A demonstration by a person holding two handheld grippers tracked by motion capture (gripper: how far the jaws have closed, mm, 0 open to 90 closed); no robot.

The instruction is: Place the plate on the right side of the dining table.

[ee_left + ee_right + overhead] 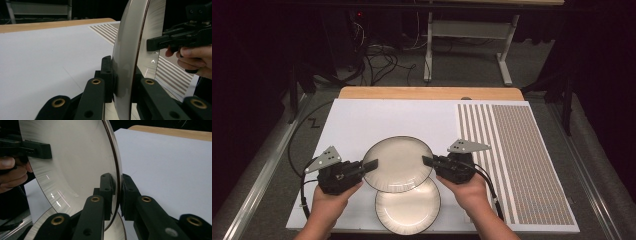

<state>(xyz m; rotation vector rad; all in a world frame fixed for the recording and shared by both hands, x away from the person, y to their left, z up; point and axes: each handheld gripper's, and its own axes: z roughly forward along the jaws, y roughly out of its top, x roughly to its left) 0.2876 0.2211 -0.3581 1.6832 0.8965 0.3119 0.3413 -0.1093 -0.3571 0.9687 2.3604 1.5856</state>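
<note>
currently left gripper (pixel 371 166) and right gripper (pixel 428 161) clamp opposite rims of upper round white dark-rimmed plate (pixel 398 162), keeping it level above near plate (pixel 408 210).

A dark-rimmed white plate (pixel 398 164) is held level, overlapping a matching plate (pixel 408 210) below.

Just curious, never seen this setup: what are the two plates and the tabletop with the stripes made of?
The held plate looks like glazed ceramic, possibly melamine: glossy cream face, streaky highlights, thin dark rim. The lower plate matches it. The white sheet seems matte paper or card, its striped panel printed on. The board edge behind looks like wood.
</note>
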